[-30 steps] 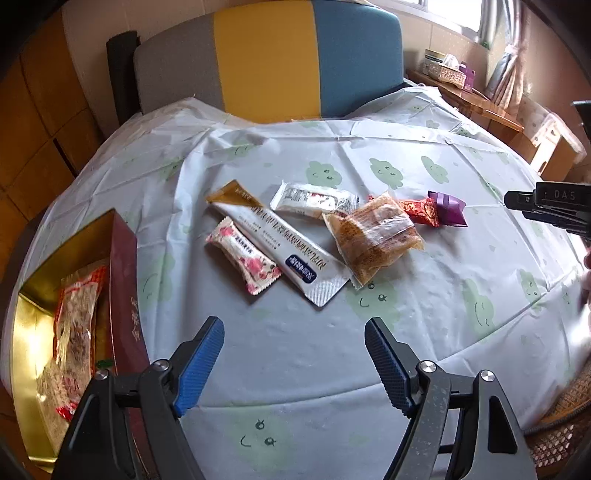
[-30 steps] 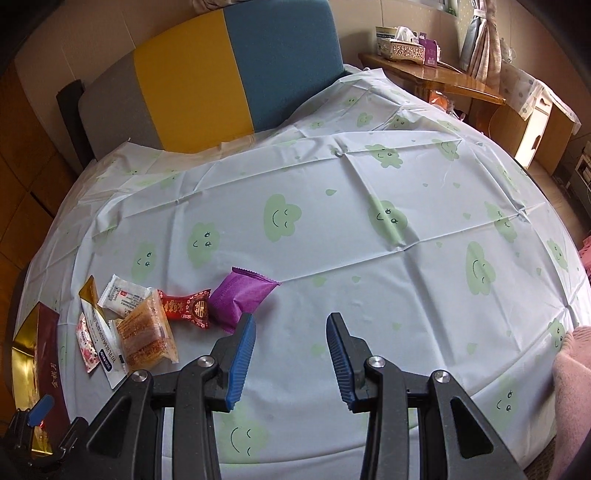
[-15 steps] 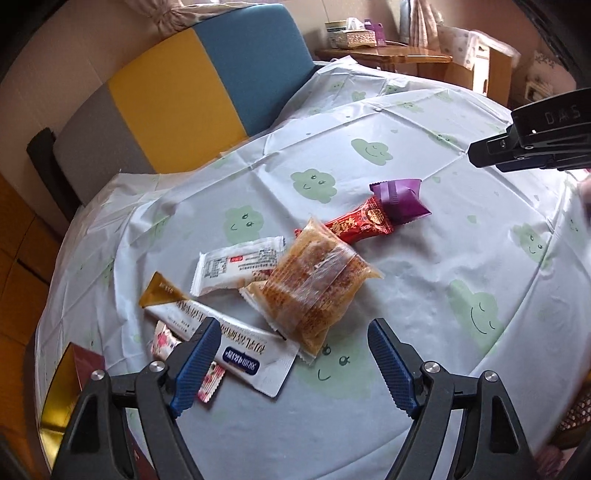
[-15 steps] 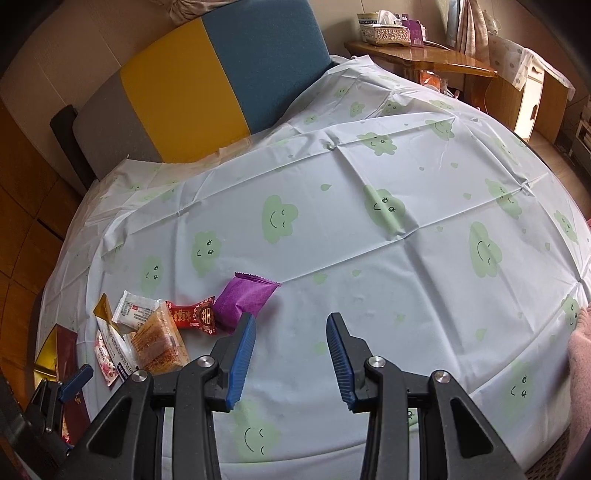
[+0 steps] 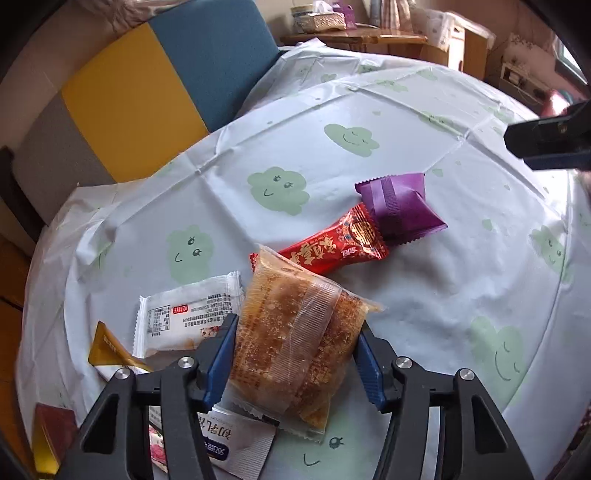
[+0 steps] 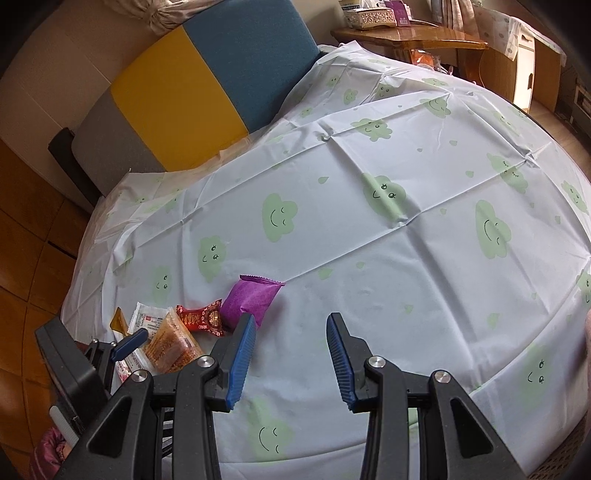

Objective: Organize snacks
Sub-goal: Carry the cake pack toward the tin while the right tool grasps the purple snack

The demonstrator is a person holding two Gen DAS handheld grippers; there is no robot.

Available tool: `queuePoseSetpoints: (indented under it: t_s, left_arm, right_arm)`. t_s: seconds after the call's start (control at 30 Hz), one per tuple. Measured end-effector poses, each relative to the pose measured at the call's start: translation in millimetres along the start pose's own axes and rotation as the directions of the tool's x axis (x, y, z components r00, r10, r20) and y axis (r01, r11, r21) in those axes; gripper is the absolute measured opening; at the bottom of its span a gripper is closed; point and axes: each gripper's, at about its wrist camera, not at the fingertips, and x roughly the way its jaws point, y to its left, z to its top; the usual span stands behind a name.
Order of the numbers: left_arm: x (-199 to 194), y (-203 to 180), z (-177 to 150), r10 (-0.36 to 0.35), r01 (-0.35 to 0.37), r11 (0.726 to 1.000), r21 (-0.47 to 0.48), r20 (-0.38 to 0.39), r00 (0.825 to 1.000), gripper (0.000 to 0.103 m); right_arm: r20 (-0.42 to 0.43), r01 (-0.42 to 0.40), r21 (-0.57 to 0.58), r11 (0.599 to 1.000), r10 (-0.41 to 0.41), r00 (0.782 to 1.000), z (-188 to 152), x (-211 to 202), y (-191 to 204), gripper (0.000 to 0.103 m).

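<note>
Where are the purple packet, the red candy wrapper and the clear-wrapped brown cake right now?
purple packet [image 5: 400,210], left wrist view, middle of its back face.
red candy wrapper [image 5: 340,243], left wrist view, printed middle.
clear-wrapped brown cake [image 5: 295,343], left wrist view, centre seam of wrapper.

This is a home, most likely a dining or living room. A round table [image 6: 424,258] wears a pale plastic tablecloth [image 6: 332,177] printed with smiling green clouds. Behind it stands a padded seat back [image 6: 207,85] in grey, yellow and blue. A wooden side table [image 6: 410,40] carries a tissue box [image 6: 373,16], curtains [image 5: 391,14] hang beyond, and the floor [image 6: 33,221] is brown tile.
</note>
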Motion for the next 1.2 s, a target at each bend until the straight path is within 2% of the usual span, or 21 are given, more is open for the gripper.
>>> queuePoseSetpoints:
  t_s: [0.07, 0.2, 0.47, 0.63, 0.8, 0.97, 1.03, 1.17, 1.2]
  left_arm:
    - [-4.1, -3.1, -6.2, -0.038, 0.038, 0.999, -0.012, 0.004, 0.999, 0.059]
    - [-25.2, -8.0, -24.9, -0.036, 0.037, 0.997, -0.067, 0.026, 0.999, 0.059]
    - [-56.7, -8.6, -82.9, -0.008, 0.001, 0.976, -0.218, -0.033, 0.999, 0.059]
    - [-64.1, -7.6, -112.9, -0.006, -0.005, 0.957, -0.289, -0.038, 0.999, 0.059]
    - [-62.3, -7.4, -118.4, -0.004, -0.001, 0.956, -0.292, -0.014, 1.0, 0.06]
    - [-63.7, 16.0, -123.5, -0.113, 0.112, 0.914, -0.39, 0.021, 0.993, 0.059]
    - [-64.6, 18.3, -125.0, -0.131, 0.134, 0.905, -0.404, 0.035, 0.991, 0.059]
    - [-67.0, 15.8, -127.0, -0.12, 0.126, 0.905, -0.406, 0.041, 0.992, 0.059]
    - [-67.6, 15.8, -127.6, -0.119, 0.125, 0.904, -0.409, 0.041, 0.992, 0.059]
  right_arm:
    - [-0.005, 0.001, 0.012, 1.0, -0.001, 1.0, 0.3, 0.7, -2.0, 0.041]
    - [-0.007, 0.003, 0.022, 1.0, -0.003, 1.0, -0.2, 1.1, -2.9, 0.041]
    - [-0.047, 0.022, -0.006, 1.0, -0.022, 0.999, -5.1, 9.6, 1.6, 0.041]
    - [-0.066, 0.044, -0.062, 0.997, -0.048, 0.997, -10.2, 15.3, 10.2, 0.041]
    - [-0.087, 0.051, -0.088, 0.995, -0.059, 0.994, -14.1, 21.1, 14.4, 0.041]
    - [-0.102, 0.024, -0.088, 0.996, -0.033, 0.994, -16.4, 25.0, 18.5, 0.041]
    - [-0.107, 0.017, -0.071, 0.997, -0.024, 0.994, -15.8, 28.2, 20.7, 0.041]
    - [-0.119, -0.022, -0.014, 1.0, 0.02, 0.993, -7.6, 41.3, 30.4, 0.041]
    - [-0.12, -0.023, -0.005, 1.0, 0.022, 0.993, -4.5, 45.7, 33.7, 0.044]
